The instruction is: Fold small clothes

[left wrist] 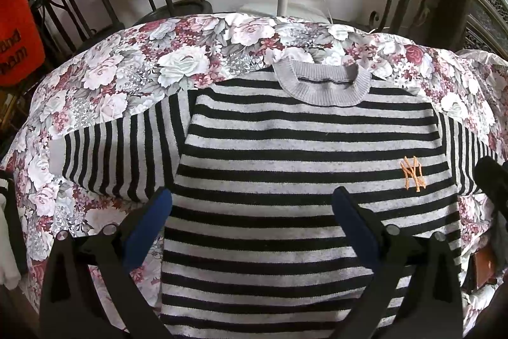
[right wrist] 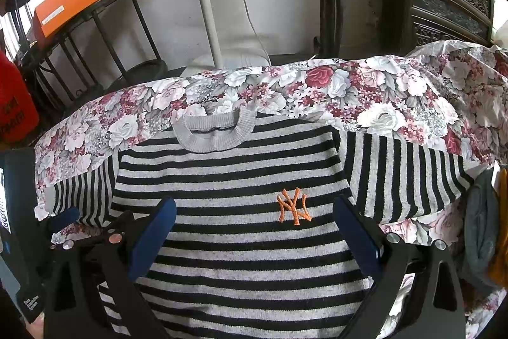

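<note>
The striped sweater [left wrist: 301, 167] is lying flat on the floral surface [left wrist: 133, 75]; both grippers [left wrist: 250, 212] [right wrist: 254, 221] are hovering near it, fingers wide, holding nothing.

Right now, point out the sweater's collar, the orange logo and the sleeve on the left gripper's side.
collar [left wrist: 324, 91]: left wrist view, on the grey ribbed front band.
orange logo [right wrist: 293, 205]: right wrist view, on the middle of the stitched letters.
sleeve [left wrist: 120, 154]: left wrist view, on the striped mid-sleeve, spread flat.
</note>
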